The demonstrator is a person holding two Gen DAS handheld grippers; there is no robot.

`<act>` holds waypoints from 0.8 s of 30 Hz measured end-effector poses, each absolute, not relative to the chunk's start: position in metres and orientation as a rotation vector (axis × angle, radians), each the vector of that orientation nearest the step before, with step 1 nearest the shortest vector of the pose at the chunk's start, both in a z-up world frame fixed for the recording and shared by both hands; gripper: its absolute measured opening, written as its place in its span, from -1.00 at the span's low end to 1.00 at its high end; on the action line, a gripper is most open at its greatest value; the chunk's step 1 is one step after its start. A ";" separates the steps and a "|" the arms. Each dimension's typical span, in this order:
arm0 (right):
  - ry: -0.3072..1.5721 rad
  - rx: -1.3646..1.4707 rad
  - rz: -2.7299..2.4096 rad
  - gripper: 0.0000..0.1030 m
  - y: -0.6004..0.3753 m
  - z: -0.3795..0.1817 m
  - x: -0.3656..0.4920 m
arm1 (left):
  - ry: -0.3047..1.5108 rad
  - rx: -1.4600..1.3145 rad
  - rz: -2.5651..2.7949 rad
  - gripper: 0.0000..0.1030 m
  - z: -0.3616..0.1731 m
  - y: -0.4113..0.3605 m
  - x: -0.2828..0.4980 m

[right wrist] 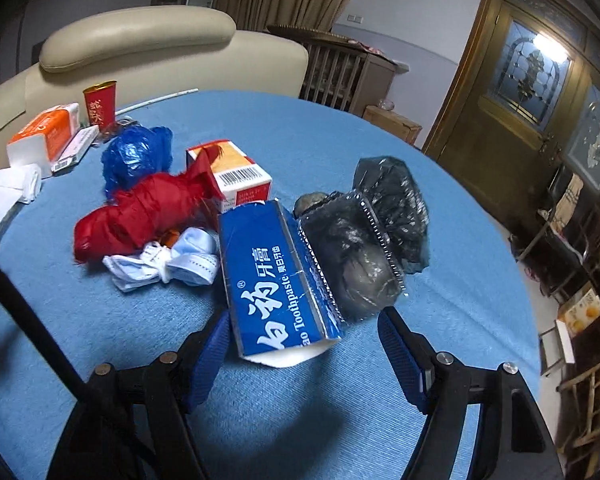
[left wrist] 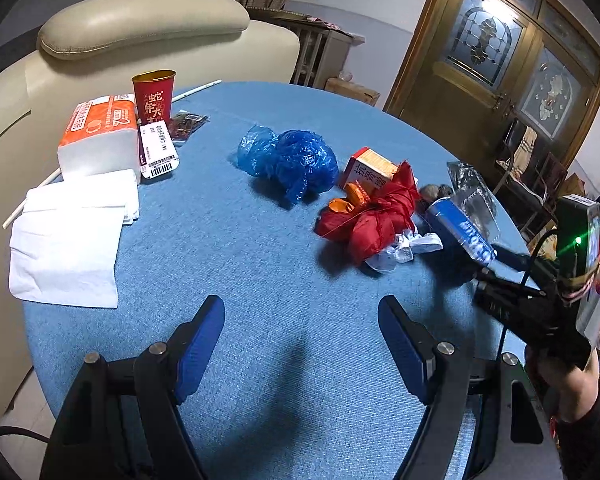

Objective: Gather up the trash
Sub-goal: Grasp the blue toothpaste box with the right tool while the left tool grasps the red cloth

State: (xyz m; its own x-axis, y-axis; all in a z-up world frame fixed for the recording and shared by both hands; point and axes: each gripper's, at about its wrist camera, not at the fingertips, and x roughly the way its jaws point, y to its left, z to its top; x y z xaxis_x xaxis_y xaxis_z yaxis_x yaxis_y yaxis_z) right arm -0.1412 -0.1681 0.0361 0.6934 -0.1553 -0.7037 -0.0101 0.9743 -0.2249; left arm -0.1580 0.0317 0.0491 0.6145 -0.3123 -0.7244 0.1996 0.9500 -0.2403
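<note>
Right wrist view: the right gripper has its blue-padded jaws spread either side of a blue toothpaste carton lying on the round blue tablecloth; the right pad stands clear, so nothing is clamped. Just beyond the carton's right side sits a clear plastic clamshell tray. The left gripper hangs open over bare cloth, with a crumpled red plastic bag well ahead.

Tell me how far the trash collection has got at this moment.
Done: nothing visibly; no bin or bag shows in either view. In hand: the right gripper has a blue toothpaste box between its jaws; contact is unclear. The left gripper hangs open over bare tablecloth. Left: blue plastic bag, red bundle, face mask, black plastic packaging, orange carton.
</note>
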 end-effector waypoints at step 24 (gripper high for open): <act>1.027 0.194 0.085 -0.04 -0.211 0.032 -0.184 | 0.838 -0.030 -0.346 0.54 0.063 -0.011 -0.137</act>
State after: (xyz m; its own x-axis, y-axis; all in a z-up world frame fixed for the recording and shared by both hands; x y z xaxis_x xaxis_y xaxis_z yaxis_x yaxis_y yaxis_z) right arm -0.1844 -0.2108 0.0325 0.5160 0.1616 -0.8412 0.0203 0.9795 0.2007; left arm -0.1374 -0.0105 0.0630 0.6161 -0.3123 -0.7231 0.2887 0.9437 -0.1616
